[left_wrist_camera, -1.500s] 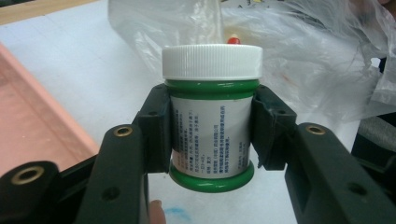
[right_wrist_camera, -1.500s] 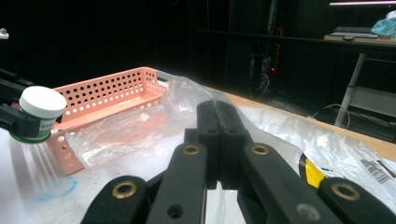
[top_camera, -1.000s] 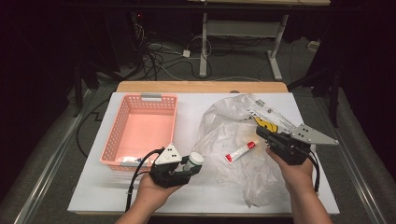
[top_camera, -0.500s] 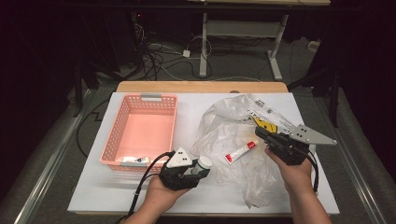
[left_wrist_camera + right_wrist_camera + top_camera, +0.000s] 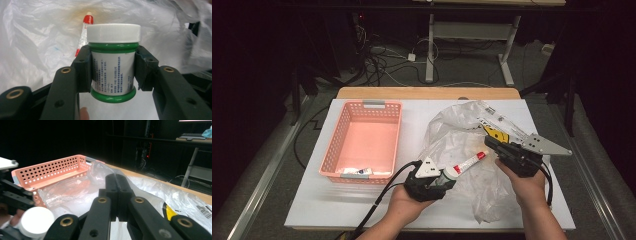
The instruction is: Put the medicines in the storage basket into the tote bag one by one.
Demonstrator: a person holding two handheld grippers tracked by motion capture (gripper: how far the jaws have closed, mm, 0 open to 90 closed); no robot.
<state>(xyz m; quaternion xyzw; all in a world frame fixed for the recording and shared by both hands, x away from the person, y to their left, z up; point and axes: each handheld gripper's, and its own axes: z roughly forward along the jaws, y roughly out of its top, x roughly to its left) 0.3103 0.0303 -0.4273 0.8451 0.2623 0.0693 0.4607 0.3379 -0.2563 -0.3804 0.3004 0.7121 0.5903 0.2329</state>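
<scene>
looking down from the high view, the left gripper (image 5: 447,176) holds a jar (image 5: 450,174) at the near edge of a clear plastic bag (image 5: 462,145), beside a red-capped tube (image 5: 468,163). the left gripper view adds the jar's green body, white lid and printed label, pinched between both pads. the right gripper (image 5: 116,192) is clenched on a fold of the bag, its view showing the pink basket (image 5: 50,171) behind.

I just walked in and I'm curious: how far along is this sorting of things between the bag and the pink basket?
Looks done: one small item lies in the pink basket. In hand: the left gripper clamps a green jar; the right gripper, shut, pinches the plastic bag. Probably left: the red-capped tube on the bag.
</scene>
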